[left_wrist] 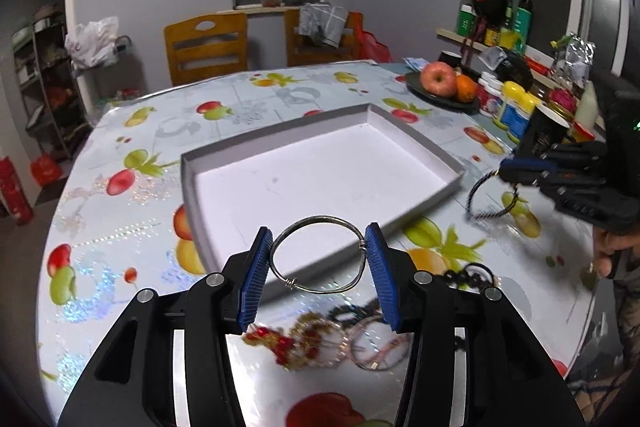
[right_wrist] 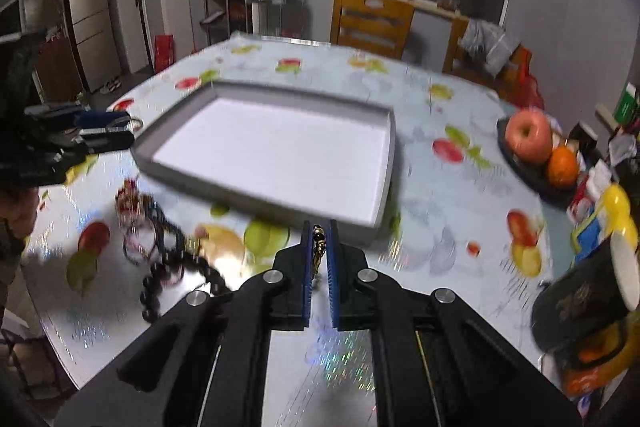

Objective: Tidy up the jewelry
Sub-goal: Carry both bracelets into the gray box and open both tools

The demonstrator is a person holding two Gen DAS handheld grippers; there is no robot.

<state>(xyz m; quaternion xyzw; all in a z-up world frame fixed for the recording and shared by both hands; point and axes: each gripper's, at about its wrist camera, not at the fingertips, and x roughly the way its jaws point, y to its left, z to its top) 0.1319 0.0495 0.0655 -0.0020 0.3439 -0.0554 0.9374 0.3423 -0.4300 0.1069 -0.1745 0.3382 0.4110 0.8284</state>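
My left gripper (left_wrist: 319,259) is shut on a thin silver wire bangle (left_wrist: 319,223), held above the near edge of the shallow white tray (left_wrist: 416,139). My right gripper (right_wrist: 320,247) is shut on a dark braided cord bracelet with a gold clasp (right_wrist: 318,247); in the left wrist view the cord (left_wrist: 486,203) hangs from the right gripper (left_wrist: 508,171) to the right of the tray. A pile of jewelry (left_wrist: 332,339) with red, gold and pink bangles lies on the table under my left gripper. Dark bead bracelets (right_wrist: 168,267) lie left of my right gripper.
The round table (left_wrist: 132,211) has a glossy fruit-print cloth. A dark plate with an apple and an orange (left_wrist: 444,83) sits at the back right, beside bottles and a black cup (left_wrist: 546,131). Two wooden chairs (left_wrist: 206,45) stand behind the table.
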